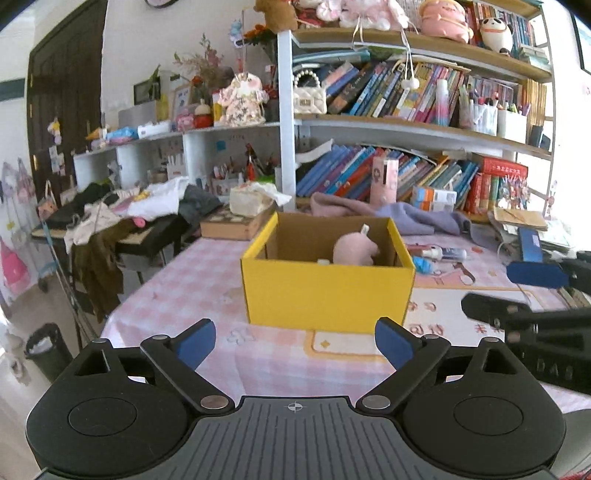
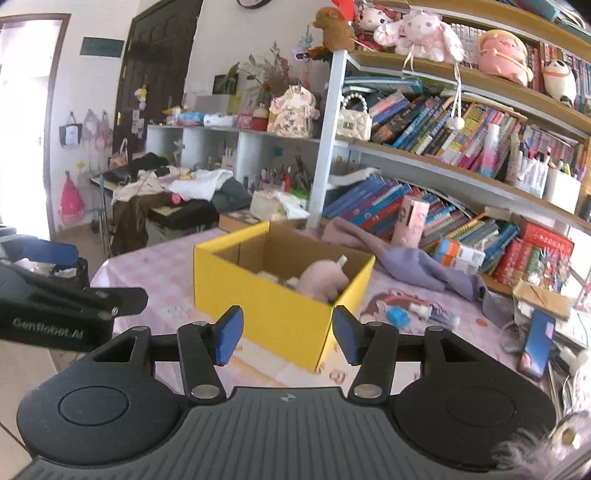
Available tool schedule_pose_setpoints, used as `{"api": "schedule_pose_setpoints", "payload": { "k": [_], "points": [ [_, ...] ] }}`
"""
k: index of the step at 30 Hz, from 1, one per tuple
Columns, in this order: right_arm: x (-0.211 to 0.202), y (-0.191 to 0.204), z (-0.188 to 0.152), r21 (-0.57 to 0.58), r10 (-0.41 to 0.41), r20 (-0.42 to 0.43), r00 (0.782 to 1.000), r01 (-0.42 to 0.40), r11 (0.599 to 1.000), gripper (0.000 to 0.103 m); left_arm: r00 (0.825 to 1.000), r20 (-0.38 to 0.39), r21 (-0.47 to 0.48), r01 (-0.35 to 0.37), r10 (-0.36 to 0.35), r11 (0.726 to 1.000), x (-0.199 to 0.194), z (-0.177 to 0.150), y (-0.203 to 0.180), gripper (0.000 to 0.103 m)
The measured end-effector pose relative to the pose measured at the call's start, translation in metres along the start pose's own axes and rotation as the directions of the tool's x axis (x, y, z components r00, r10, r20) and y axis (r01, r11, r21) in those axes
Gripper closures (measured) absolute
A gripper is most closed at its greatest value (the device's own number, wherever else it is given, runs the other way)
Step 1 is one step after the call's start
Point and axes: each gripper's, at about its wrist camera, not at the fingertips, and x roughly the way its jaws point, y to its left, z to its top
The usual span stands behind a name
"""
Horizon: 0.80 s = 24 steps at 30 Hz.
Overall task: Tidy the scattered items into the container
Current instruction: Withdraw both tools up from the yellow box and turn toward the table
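The counter (image 1: 177, 295), under a pink checked cloth, carries a yellow cardboard box (image 1: 327, 291), a lilac garment (image 1: 417, 218), scissors (image 1: 463, 271) and a blue phone (image 2: 537, 341).

Matt yellow cardboard box (image 1: 327, 295), glossy tablecloth (image 1: 177, 291)

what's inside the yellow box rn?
A pink plush toy lies in the yellow box, with small white bits beside it. The box walls hide the floor and anything lower.

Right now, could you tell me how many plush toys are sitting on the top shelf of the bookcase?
5 visible: a brown bear at the left end, a white plush, a pink-and-white bunny, a pink pig and a panda at the right. Others may be cut off.
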Motion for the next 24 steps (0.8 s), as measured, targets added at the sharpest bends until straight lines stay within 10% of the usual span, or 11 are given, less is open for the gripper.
{"api": "schedule_pose_setpoints", "payload": {
  "k": [24],
  "points": [
    [-0.010, -0.018, -0.043, -0.016, -0.171, -0.166, 0.971, 0.171, 0.985, 0.020, 0.985, -0.106, 0.133, 0.148, -0.134, 0.980, 0.012, -0.016, -0.044, 0.004]
  ]
}}
